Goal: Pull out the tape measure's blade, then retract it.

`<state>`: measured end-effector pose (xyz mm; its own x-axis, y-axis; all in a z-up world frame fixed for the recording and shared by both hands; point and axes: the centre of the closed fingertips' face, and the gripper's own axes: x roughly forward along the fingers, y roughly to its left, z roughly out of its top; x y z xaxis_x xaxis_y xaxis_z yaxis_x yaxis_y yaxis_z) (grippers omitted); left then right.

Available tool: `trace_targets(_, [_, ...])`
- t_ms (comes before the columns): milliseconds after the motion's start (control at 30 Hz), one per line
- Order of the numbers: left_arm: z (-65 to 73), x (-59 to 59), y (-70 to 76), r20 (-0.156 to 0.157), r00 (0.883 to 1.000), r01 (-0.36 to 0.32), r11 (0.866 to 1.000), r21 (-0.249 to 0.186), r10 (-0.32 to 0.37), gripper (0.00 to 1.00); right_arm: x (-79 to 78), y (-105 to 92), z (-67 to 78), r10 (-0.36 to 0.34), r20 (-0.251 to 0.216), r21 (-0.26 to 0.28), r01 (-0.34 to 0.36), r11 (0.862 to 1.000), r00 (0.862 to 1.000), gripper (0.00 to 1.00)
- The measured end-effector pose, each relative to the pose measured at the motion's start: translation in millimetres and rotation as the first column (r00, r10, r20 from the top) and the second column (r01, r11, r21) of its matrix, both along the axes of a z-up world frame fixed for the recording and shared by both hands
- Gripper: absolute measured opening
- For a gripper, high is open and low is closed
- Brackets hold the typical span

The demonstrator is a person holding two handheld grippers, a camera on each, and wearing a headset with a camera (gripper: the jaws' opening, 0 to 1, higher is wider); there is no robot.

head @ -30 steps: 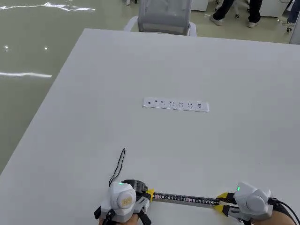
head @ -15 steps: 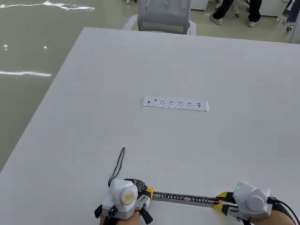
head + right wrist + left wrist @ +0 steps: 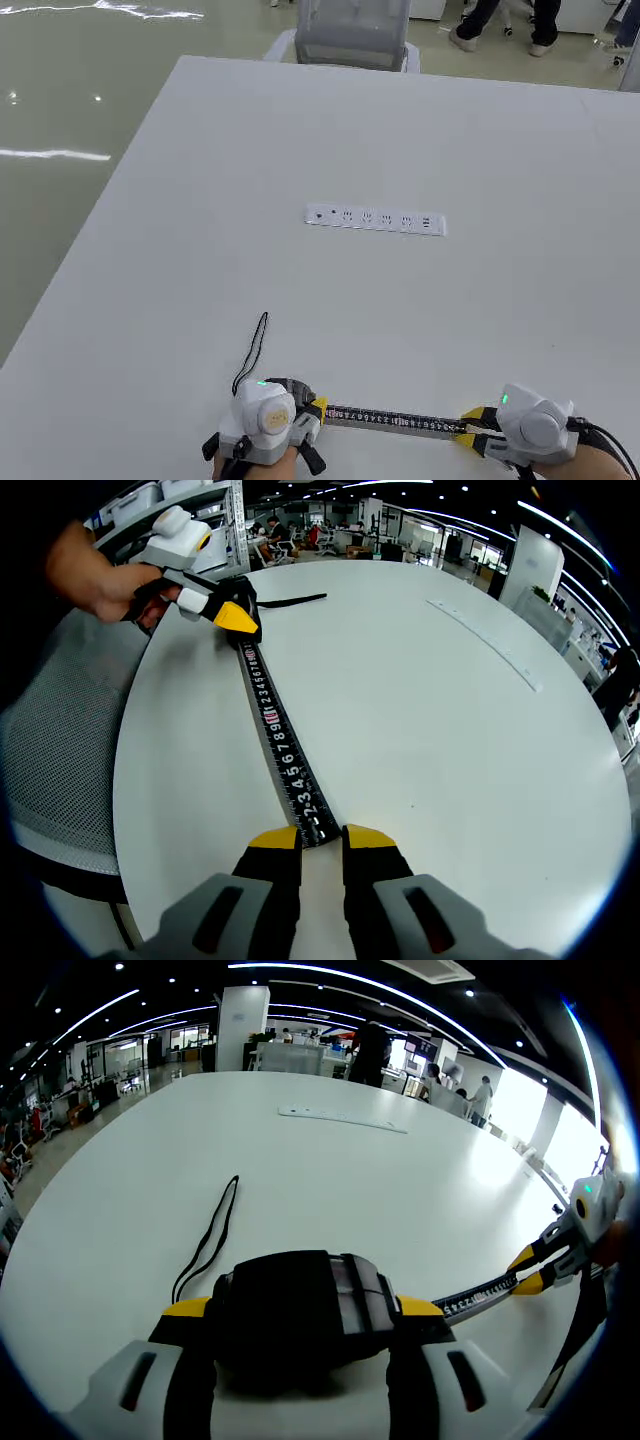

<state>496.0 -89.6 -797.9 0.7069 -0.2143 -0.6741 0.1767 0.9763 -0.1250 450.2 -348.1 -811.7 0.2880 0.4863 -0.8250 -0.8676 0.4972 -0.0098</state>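
Note:
The black tape measure case [image 3: 300,1310] sits clamped between the yellow-tipped jaws of my left gripper [image 3: 300,415] at the table's near edge. Its black wrist strap [image 3: 252,352] trails away from it on the white table [image 3: 330,290]. The blade [image 3: 392,420] is drawn out to the right, flat over the table, with printed numbers showing [image 3: 282,748]. My right gripper [image 3: 320,838] is shut on the blade's end hook, also seen from above [image 3: 470,430]. The left gripper [image 3: 225,605] with the case appears far along the blade in the right gripper view.
A white power strip [image 3: 375,219] lies across the table's middle. A grey chair [image 3: 350,35] stands at the far edge, and people's legs [image 3: 505,25] are beyond it. A grey mesh chair [image 3: 60,750] sits beside the near table edge.
The left gripper with the case has shifted slightly right, so the drawn-out blade looks a little shorter. The right gripper has barely moved.

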Motion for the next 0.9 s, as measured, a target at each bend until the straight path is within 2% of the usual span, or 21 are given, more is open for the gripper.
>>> trace_targets(267, [-0.4,0.2,-0.5,0.003,1.000,0.009,1.000,-0.002,-0.009,0.66,-0.7,3.1,-0.3,0.025,-0.004,-0.015,-0.025,1.000,1.000,0.14])
trace_targets(900, [0.2,-0.7,-2.1,0.001,1.000,0.022,1.000,-0.018,-0.022,0.66,-1.6,0.8,-0.5,-0.005,-0.009,-0.004,0.005,1.000,1.000,0.13])
